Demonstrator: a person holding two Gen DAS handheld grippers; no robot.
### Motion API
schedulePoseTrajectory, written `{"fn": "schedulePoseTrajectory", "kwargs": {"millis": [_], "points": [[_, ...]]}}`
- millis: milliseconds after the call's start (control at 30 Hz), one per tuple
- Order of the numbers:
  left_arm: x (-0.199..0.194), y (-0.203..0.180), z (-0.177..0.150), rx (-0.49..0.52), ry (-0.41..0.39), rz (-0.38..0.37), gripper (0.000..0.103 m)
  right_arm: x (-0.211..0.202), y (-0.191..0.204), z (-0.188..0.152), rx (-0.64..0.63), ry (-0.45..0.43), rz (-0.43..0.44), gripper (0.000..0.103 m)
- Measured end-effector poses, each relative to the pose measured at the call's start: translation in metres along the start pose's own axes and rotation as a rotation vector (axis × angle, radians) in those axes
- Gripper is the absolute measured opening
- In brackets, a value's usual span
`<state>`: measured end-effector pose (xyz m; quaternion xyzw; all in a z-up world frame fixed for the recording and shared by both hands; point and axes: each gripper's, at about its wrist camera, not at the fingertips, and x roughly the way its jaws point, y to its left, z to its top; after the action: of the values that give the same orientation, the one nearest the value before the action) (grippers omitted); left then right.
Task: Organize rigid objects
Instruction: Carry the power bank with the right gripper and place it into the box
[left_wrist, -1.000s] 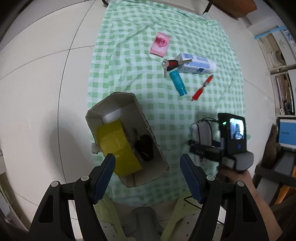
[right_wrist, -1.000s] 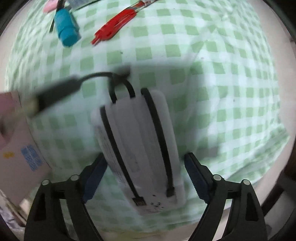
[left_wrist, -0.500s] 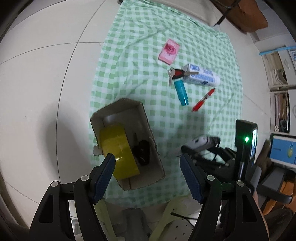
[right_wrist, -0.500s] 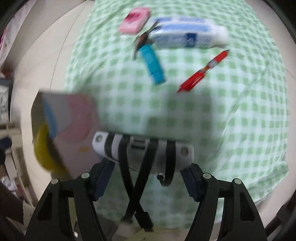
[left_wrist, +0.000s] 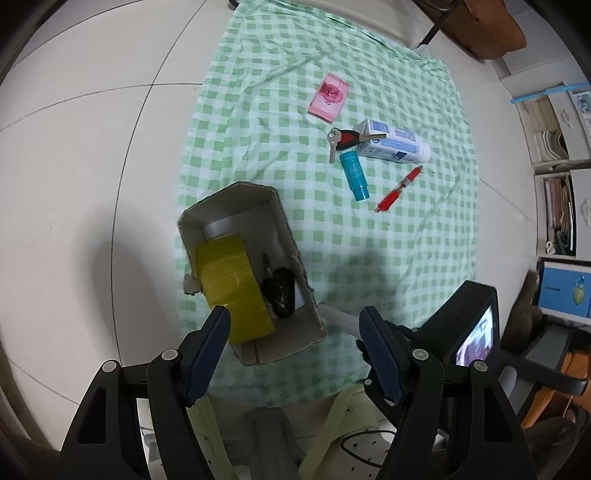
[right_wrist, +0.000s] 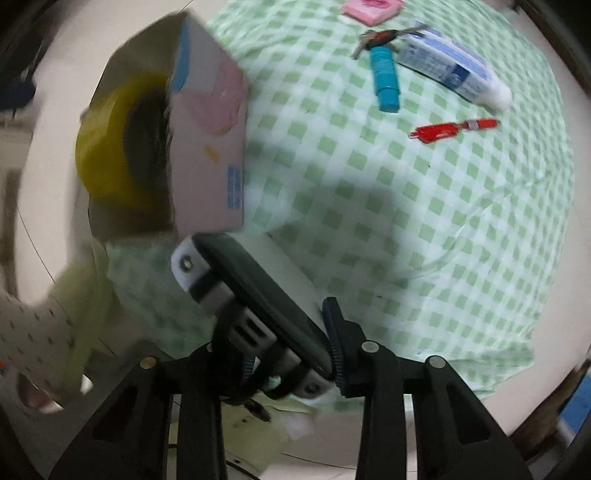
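A green checked cloth (left_wrist: 258, 122) covers the floor. On it, at eight o'clock in the left wrist view, stands an open cardboard box (left_wrist: 295, 266) holding a yellow tape roll (left_wrist: 231, 284) and a dark mouse (left_wrist: 282, 291). At one o'clock lie a white tube (left_wrist: 397, 142), a pink packet (left_wrist: 329, 96), a teal tube (left_wrist: 354, 175), a red pen (left_wrist: 399, 188) and keys (left_wrist: 341, 140). The left tool (left_wrist: 293, 352) hangs released above the box's near end, nothing between its pads. The right tool (right_wrist: 291, 356) is closing on a white power bank (right_wrist: 258, 280), strapped with black cables, raised beside the box
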<state>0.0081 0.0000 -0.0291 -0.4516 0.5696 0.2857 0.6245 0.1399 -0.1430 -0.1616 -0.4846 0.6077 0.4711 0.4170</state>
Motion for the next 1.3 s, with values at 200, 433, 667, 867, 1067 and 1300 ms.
{"fn": "schedulePoseTrajectory", "kwargs": {"millis": [200, 433, 667, 867, 1067, 1300], "points": [[-0.003, 0.012, -0.004, -0.024, 0.010, 0.020, 0.071, 0.009, 0.040, 0.013, -0.137, 0.016, -0.069, 0.037], [0.003, 0.018, -0.009, 0.019, 0.030, 0.133, 0.071, 0.023, 0.070, 0.057, -0.014, 0.066, -0.101, 0.024], [0.004, 0.021, -0.011, 0.038, 0.017, 0.155, 0.071, -0.028, 0.035, 0.038, 0.267, -0.029, -0.004, 0.020], [-0.010, 0.018, -0.014, 0.073, -0.114, 0.273, 0.071, -0.110, 0.011, 0.012, 0.330, -0.259, 0.044, 0.020], [-0.032, 0.030, -0.027, -0.037, -0.215, 0.141, 0.076, -0.160, 0.040, 0.028, 0.291, -0.404, 0.109, 0.020], [-0.054, 0.051, -0.038, -0.080, -0.300, 0.164, 0.086, -0.148, 0.086, 0.066, 0.198, -0.370, 0.119, 0.021]]}}
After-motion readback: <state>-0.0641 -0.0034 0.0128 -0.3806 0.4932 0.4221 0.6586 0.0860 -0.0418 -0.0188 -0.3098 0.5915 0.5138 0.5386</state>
